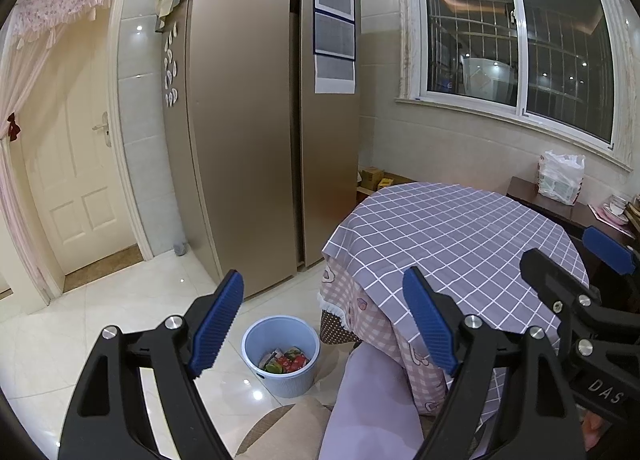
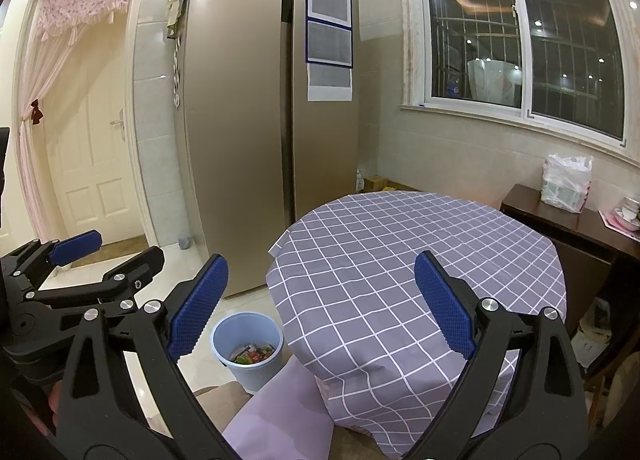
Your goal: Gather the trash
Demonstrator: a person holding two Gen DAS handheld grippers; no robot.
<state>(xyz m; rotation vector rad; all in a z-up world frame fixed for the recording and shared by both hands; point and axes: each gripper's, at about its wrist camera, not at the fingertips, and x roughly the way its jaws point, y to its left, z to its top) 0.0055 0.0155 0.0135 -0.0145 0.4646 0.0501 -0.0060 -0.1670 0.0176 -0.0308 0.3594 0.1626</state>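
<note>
A light blue bin (image 1: 281, 356) stands on the floor beside the round table (image 1: 460, 244); it holds colourful wrappers (image 1: 285, 360). It also shows in the right wrist view (image 2: 248, 348). My left gripper (image 1: 324, 324) is open and empty, held above the bin and the table's edge. My right gripper (image 2: 320, 304) is open and empty over the table's grey checked cloth (image 2: 400, 260). The right gripper shows at the right of the left wrist view (image 1: 576, 260), the left gripper at the left of the right wrist view (image 2: 108, 252).
A tall gold fridge (image 1: 256, 119) stands behind the bin. A white door (image 1: 76, 163) with a pink curtain is at left. A dark side table (image 2: 568, 219) under the window carries a white plastic bag (image 2: 566, 183). A chair back (image 2: 288, 408) is near me.
</note>
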